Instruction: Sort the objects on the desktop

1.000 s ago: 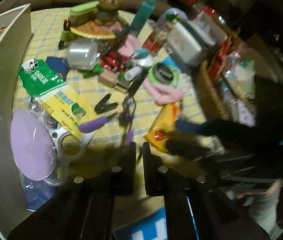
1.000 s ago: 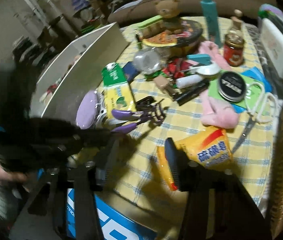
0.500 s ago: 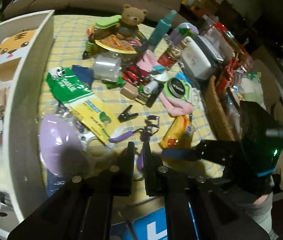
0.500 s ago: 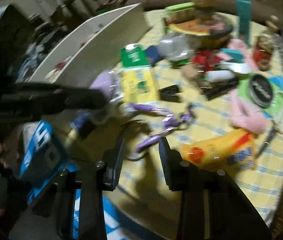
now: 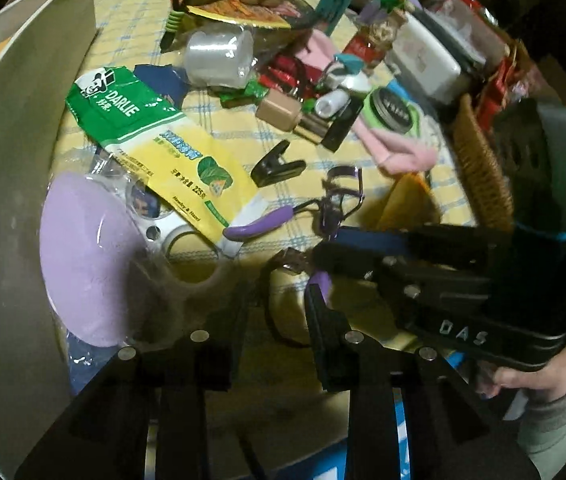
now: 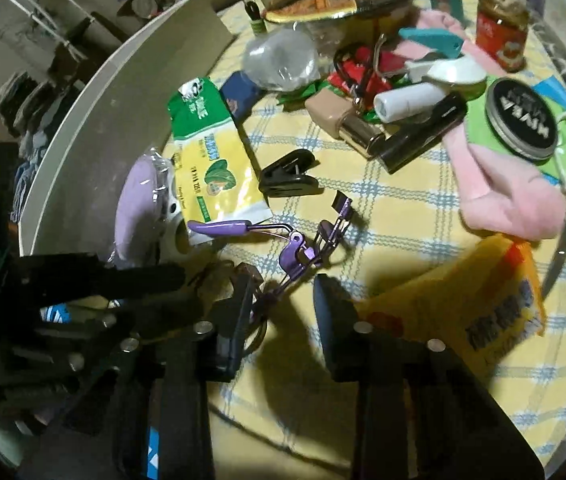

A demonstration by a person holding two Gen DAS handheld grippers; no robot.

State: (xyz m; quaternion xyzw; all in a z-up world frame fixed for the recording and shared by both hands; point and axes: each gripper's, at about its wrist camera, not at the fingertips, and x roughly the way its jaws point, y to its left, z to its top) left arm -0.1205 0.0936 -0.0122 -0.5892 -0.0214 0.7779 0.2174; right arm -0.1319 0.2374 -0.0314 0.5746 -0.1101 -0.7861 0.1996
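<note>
Worktop: round worktop [image 6: 403,208] under a yellow cloth with blue checks, crowded with small goods; a white curved bin wall [image 6: 123,92] stands along its left edge, most likely where sorted things go.

Task thing: purple metal eyelash curler [image 6: 295,248], lying flat near the front edge of the worktop, one purple handle [image 6: 219,227] resting against the corner of the green-and-yellow toothpaste pouch [image 6: 207,160]. Its other handle loop runs down between the right gripper's fingers.

Neighbours: black plastic clip [image 6: 289,174] just beyond the curler; yellow-orange snack packet [image 6: 463,308] to its right; lilac oval pad in clear wrap [image 5: 87,256] beside the bin wall.

Right gripper [image 6: 283,316]: pitched steeply down over the curler's handle end, jaws closing, the lower handle between them; the pads do not yet look pressed on it. Judged to be going for the handle because it stands clear of the clutter.

Left gripper [image 5: 275,320]: also angled steeply down, jaws opening, nothing clamped; a dark loop on the cloth shows in the gap, and I cannot tell whether it belongs to the curler.

Hands: the person's right hand [image 5: 531,376] wraps the gripper grip from below, grey sleeve at the wrist. The two tools converge on one spot, nearly touching.
</note>
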